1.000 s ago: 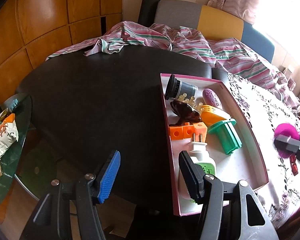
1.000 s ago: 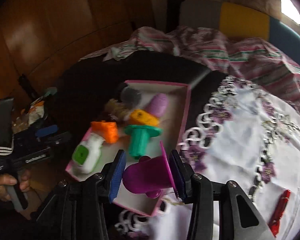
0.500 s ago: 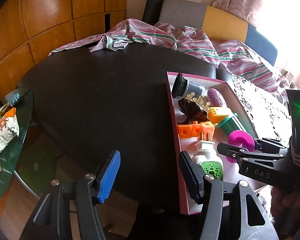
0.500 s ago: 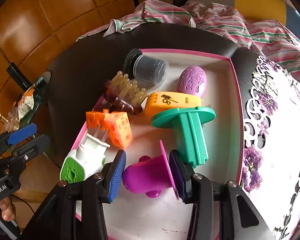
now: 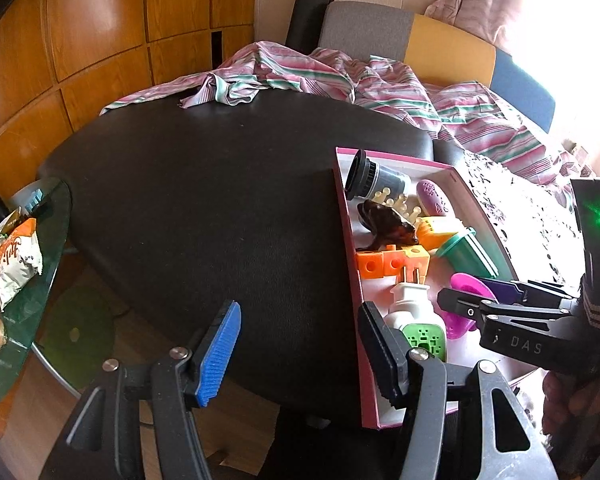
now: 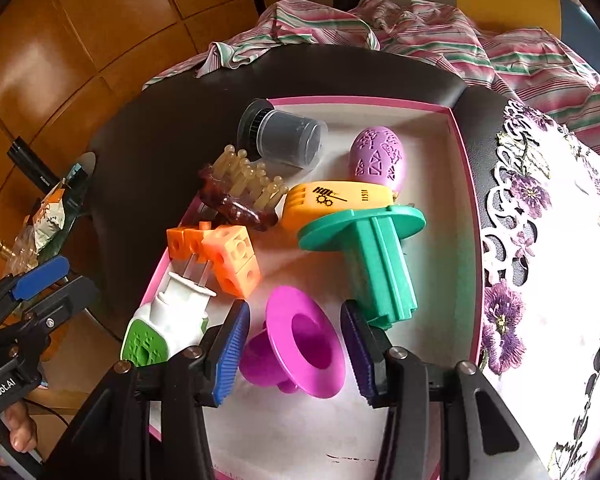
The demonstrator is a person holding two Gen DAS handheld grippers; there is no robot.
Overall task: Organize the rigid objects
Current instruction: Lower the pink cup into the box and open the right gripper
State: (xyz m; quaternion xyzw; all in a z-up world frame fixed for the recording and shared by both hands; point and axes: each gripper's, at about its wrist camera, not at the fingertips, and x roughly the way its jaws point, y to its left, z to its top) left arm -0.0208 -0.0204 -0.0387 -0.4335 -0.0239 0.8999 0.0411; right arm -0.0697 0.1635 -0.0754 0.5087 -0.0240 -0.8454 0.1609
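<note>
Right wrist view: box (image 6: 466,184) now fills the frame, magenta spool (image 6: 300,348) set down on its floor beside green spool (image 6: 376,264), right gripper (image 6: 296,344) fingers parted and clear, placement done; left gripper (image 5: 300,348) open, empty.

Box (image 6: 466,184), inside: film canister (image 6: 286,136) at far end; egg (image 6: 378,158) right of it; plug-in (image 6: 168,320) near left; funnel (image 6: 304,344) near centre.

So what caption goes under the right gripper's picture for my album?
Right gripper with open jaws around a pink cup lying in the pink box of toys.
</note>
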